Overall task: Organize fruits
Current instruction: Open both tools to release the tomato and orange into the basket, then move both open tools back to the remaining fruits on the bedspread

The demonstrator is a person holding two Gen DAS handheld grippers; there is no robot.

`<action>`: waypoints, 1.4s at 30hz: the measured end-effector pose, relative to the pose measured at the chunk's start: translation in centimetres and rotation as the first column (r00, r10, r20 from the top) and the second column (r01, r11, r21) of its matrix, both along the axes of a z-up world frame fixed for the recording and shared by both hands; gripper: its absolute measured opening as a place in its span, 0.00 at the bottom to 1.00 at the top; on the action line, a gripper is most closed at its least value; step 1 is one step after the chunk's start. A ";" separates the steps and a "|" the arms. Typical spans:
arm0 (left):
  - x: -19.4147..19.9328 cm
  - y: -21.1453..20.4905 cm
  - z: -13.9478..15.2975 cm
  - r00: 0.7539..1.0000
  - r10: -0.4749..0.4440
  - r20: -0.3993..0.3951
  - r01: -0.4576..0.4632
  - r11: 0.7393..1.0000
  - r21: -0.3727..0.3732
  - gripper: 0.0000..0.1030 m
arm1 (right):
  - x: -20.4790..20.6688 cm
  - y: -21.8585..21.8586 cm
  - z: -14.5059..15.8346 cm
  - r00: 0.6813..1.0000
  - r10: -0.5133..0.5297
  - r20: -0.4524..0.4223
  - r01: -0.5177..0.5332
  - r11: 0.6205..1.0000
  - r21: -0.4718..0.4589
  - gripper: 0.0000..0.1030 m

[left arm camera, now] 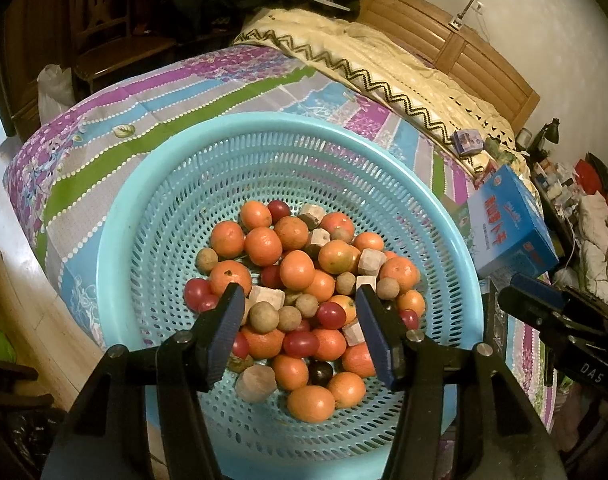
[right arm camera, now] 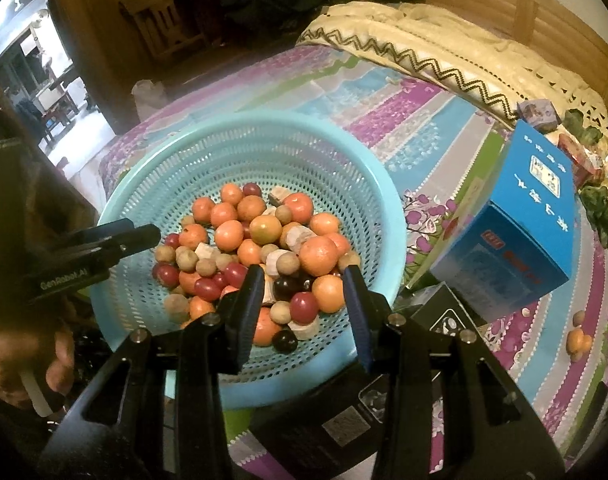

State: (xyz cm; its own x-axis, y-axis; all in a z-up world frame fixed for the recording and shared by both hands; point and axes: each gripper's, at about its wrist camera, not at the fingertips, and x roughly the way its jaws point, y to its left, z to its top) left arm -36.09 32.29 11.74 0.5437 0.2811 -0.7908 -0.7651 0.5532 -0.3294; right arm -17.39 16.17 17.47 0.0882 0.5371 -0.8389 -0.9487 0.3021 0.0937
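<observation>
A light-blue perforated basket (left arm camera: 152, 216) on the bed holds a pile of small oranges (left arm camera: 262, 246), red cherry tomatoes (left arm camera: 330, 315), brown longans (left arm camera: 264, 315) and pale cut chunks (left arm camera: 267, 297). My left gripper (left arm camera: 300, 300) hangs open above the near part of the pile, and its pads press on nothing. In the right wrist view the same basket (right arm camera: 387, 204) lies ahead. My right gripper (right arm camera: 304, 278) stands open over the basket's near right side, above a dark fruit (right arm camera: 284, 288) and a tomato (right arm camera: 304, 306), gripping nothing. The left gripper (right arm camera: 140, 236) shows at the basket's left rim.
A blue carton (right arm camera: 515, 224) stands right of the basket, and black boxes (right arm camera: 447, 316) lie below it. A loose orange (right arm camera: 579, 340) and a longan (right arm camera: 578, 319) rest on the striped bedsheet (right arm camera: 423, 120). A cream blanket (left arm camera: 383, 56) and a wooden headboard (left arm camera: 463, 40) lie behind. A hand (right arm camera: 20, 360) is at the lower left.
</observation>
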 end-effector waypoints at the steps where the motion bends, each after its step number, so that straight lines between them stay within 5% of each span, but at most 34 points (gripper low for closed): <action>1: 0.0 -0.1 0.1 1.000 0.000 0.001 0.000 1.000 0.001 0.57 | 0.0 -0.1 0.1 1.000 -0.002 0.001 0.002 1.000 0.001 0.41; 42: 8.1 -10.3 7.1 0.987 -0.162 -0.008 0.162 0.978 0.128 0.57 | 5.3 -10.7 3.7 0.991 -0.136 -0.015 0.137 0.985 0.107 0.46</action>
